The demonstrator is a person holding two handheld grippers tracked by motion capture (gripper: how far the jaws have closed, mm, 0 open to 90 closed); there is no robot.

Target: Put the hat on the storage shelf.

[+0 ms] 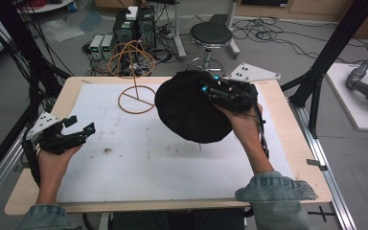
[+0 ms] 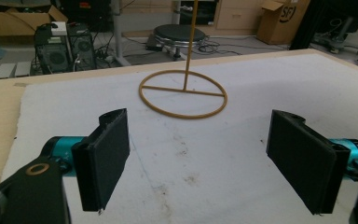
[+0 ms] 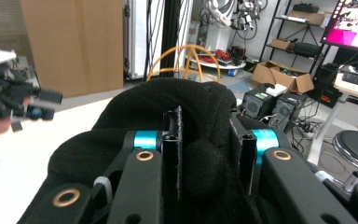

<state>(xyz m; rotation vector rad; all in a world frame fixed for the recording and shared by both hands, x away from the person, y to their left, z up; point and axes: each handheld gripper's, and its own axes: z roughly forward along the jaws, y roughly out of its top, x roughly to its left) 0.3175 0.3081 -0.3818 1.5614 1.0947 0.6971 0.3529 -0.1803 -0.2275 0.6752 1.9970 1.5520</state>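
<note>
In the right gripper view the two black jaws stand close together with a fold of a black hat [image 3: 177, 112] bunched between them, so the right gripper [image 3: 209, 154] pinches the cloth, and the rest of the soft fabric spills over and around the jaws. In the high view that right gripper [image 1: 227, 91] sits at about one o'clock from the middle of the white mat [image 1: 139, 163], held in the person's right hand [image 1: 242, 122], and the hat [image 1: 191, 108] hangs from it as a dark rounded mass above the mat, whether its lower edge touches the surface cannot be told. The left gripper [image 2: 198, 154] has its jaws spread wide with nothing between them, only stained mat visible in the gap. In the high view the left gripper [image 1: 79, 129] is at about nine o'clock near the mat's left edge, gripped by the left hand [image 1: 57, 155], well apart from the hat. A tan wire hat stand [image 1: 135, 72] rises at about twelve o'clock, its ring base [image 2: 182, 94] lying flat on the mat, just beside the hat's left side. The mat lies on a wooden table [image 1: 72, 86]. Beyond the table's far edge a black round stool [image 1: 211, 34] stands on the floor among cables.
</note>
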